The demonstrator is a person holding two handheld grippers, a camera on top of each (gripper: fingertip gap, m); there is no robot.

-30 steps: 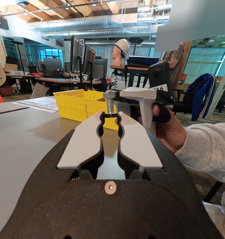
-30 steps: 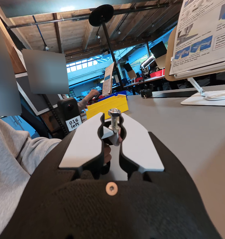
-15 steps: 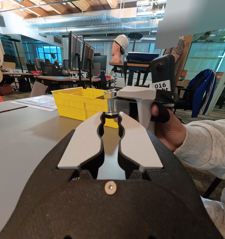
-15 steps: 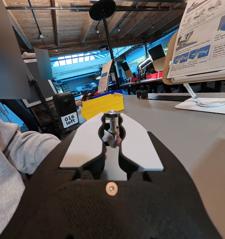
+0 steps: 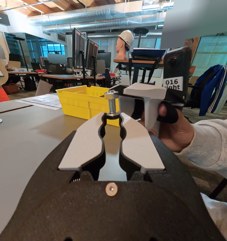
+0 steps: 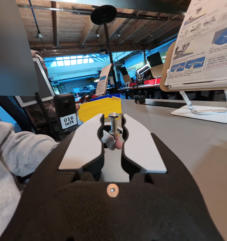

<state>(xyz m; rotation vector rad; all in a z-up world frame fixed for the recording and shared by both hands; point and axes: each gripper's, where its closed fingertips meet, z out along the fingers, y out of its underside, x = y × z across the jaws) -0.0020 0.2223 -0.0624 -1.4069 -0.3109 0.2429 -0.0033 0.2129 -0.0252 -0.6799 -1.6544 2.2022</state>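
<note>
Left gripper (image 5: 112,115) clamps the nut (image 5: 112,116); right gripper (image 6: 112,116), narrowly parted, brackets the upright hex bolt's (image 5: 111,101) head (contact unclear). Risk, judged: misaligned turning could cross-thread or drop it above the grey table (image 5: 25,130).

The right gripper (image 6: 112,118) has its tips either side of a silver hex bolt's (image 6: 113,123) head, small gaps showing, so whether they touch it is unclear. The bolt stands upright, its lower end at a nut (image 6: 113,132) pinched in the left gripper (image 6: 112,135) below. Behind sits a yellow bin (image 6: 99,108) on the grey table (image 6: 175,136); a document stand (image 6: 202,109) rises on the right.
</note>
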